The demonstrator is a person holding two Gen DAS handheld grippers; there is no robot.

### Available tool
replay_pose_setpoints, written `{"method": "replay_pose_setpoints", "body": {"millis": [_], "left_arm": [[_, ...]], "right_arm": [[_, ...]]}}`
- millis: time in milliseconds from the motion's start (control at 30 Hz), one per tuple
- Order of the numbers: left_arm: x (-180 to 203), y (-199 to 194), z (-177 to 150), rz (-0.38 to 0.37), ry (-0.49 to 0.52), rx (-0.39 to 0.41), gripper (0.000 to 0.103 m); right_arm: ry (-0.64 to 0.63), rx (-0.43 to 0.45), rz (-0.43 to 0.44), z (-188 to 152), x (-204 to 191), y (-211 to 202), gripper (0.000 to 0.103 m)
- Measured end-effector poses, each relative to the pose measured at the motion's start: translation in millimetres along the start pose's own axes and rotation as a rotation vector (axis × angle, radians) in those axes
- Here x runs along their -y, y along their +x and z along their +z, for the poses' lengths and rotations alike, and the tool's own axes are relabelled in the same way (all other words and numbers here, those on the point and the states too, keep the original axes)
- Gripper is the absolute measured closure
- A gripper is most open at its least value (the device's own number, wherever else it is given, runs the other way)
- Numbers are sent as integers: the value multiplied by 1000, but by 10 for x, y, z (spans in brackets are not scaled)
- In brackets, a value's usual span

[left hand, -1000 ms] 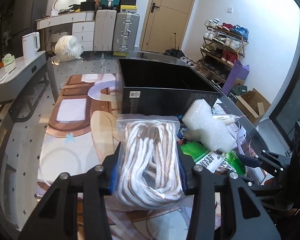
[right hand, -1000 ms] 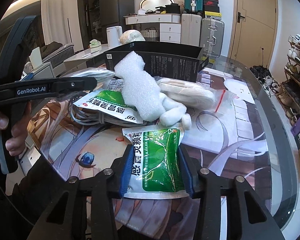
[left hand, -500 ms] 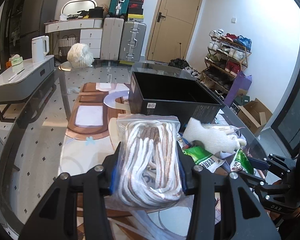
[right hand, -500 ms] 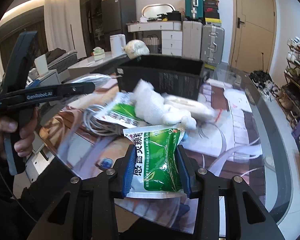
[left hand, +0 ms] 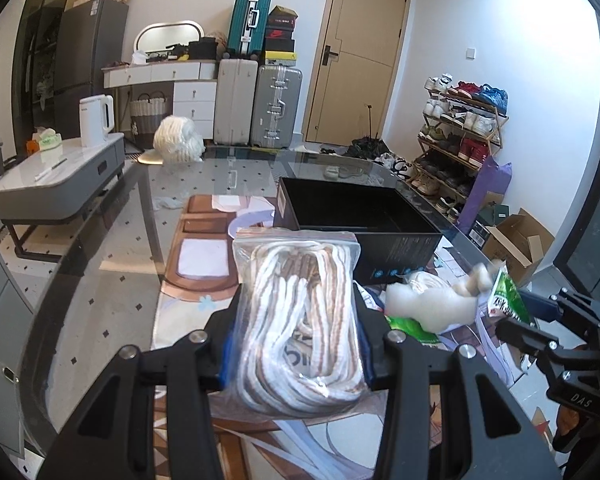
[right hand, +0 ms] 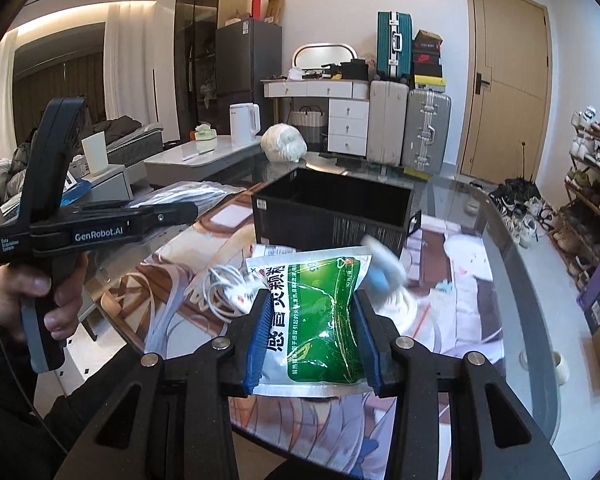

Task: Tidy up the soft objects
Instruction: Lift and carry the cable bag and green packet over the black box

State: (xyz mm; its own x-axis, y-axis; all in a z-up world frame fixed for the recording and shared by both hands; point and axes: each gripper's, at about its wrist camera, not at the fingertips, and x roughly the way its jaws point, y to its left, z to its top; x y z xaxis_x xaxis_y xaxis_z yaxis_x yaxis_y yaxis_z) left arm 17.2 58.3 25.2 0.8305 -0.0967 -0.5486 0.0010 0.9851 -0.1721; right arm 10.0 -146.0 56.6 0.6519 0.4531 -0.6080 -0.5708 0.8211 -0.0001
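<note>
At the left of the right wrist view, a hand (right hand: 40,292) grips the handle of the left gripper (left hand: 296,336), which reaches rightward above the table. Seen from its own camera, that gripper has both blue-padded fingers (left hand: 226,354) pressed into the sides of a clear zip bag of white and brown cord (left hand: 300,320), holding it off the surface, above the printed mat (left hand: 188,308) that covers the near part of the glass table (left hand: 112,248).

Beyond the bag, toward the far middle of the table, sits an open black box (left hand: 360,216); its inside looks dark and its contents cannot be made out.

To the right of the bag, on the mat near the box's near right corner, lies a white foam piece (left hand: 432,306), blurred, with a second green packet (left hand: 410,326) partly under it. A coil of white cable (right hand: 228,290) lies on the mat left of the right gripper's fingers.

Farther right, the right gripper (right hand: 312,328) is clamped on a green and white sachet (right hand: 320,312), its 2 blue pads (right hand: 260,336) squeezing the sachet's sides so the foil buckles. The sachet is held above the mat, in front of the black box.
</note>
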Motion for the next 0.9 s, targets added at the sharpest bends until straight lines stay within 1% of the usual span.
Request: {"method": "replay_pose_setpoints", "body": {"millis": [300, 433, 700, 900], "left_arm": [[15, -37, 133, 8, 6, 22, 59], [76, -24, 217, 12, 25, 29, 59], [242, 131, 430, 20, 82, 33, 59], [325, 298, 579, 26, 108, 31, 59]], "right_arm": [[-3, 39, -13, 192, 49, -13, 63], [3, 51, -17, 284, 97, 3, 63], [45, 74, -25, 482, 294, 99, 63], [44, 83, -24, 660, 432, 232, 63]]}}
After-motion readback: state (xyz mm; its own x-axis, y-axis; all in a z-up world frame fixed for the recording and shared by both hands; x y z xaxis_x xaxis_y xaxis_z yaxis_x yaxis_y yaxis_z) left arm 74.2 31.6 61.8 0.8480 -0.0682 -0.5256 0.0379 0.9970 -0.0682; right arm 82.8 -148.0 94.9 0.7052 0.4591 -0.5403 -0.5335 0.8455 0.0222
